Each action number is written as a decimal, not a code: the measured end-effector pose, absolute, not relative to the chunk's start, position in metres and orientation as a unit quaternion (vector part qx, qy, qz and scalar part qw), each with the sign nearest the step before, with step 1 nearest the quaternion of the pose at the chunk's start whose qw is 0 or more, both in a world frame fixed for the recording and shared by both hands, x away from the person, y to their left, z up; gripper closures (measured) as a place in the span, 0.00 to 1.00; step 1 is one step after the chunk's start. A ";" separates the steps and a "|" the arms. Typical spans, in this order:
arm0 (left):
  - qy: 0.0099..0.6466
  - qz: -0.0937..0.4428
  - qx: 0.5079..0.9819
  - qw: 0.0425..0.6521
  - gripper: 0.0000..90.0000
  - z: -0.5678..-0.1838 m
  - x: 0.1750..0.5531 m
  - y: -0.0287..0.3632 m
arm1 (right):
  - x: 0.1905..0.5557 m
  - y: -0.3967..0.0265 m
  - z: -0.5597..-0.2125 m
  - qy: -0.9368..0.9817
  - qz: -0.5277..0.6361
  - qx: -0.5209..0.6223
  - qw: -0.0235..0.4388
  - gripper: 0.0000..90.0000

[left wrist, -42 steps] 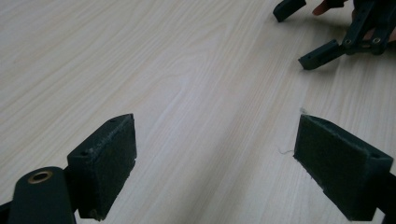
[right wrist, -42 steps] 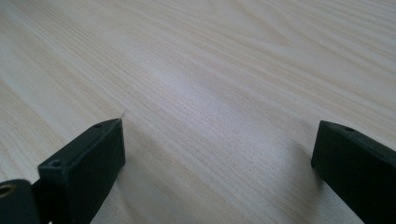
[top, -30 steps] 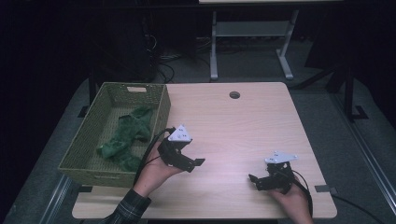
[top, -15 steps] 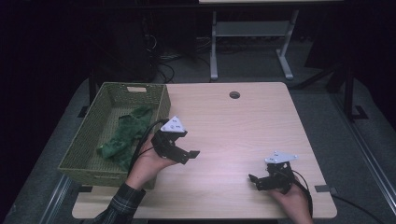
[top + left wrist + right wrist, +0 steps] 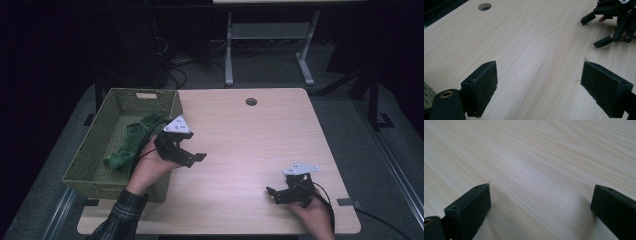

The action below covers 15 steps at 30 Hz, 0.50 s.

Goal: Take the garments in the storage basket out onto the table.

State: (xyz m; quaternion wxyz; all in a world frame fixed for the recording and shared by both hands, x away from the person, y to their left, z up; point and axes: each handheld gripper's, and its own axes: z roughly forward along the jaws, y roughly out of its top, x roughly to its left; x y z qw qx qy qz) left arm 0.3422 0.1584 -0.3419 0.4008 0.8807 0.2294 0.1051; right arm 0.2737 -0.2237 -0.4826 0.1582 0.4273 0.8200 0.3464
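Starting at the left, we see the green cloth (image 5: 131, 145) lying crumpled in the woven basket (image 5: 95, 150) at the table's (image 5: 240, 135) left edge, and our left gripper (image 5: 192, 159) hangs just beside the basket's right wall, jaws spread wide and holding nothing (probably poised to reach for the cloth); its own view shows bare wood between its pads (image 5: 482, 86). Farther right, our right gripper (image 5: 272, 194) sits low near the table's front edge, well apart, jaws likewise wide and empty, seemingly parked out of the way.

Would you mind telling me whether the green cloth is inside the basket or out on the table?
Inside. The green cloth lies crumpled on the floor of the woven basket, within its walls, beside the left hand-held gripper.
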 end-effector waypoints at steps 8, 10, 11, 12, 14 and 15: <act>0.244 0.116 0.878 0.395 0.15 -0.340 0.348 0.179 | 0.274 -0.224 -0.483 0.820 0.347 0.426 0.160 0.03; 0.251 0.119 0.877 0.392 0.16 -0.340 0.349 0.186 | 0.274 -0.224 -0.483 0.820 0.347 0.426 0.160 0.03; 0.254 0.121 0.876 0.392 0.16 -0.339 0.349 0.189 | 0.274 -0.224 -0.483 0.821 0.347 0.425 0.160 0.03; 0.259 0.121 0.874 0.393 0.16 -0.339 0.350 0.192 | 0.274 -0.224 -0.483 0.821 0.347 0.425 0.160 0.03; 0.263 0.124 0.874 0.390 0.17 -0.338 0.350 0.198 | 0.274 -0.224 -0.483 0.821 0.347 0.425 0.160 0.03; 0.263 0.127 0.874 0.388 0.18 -0.337 0.351 0.201 | 0.274 -0.224 -0.483 0.821 0.347 0.425 0.159 0.03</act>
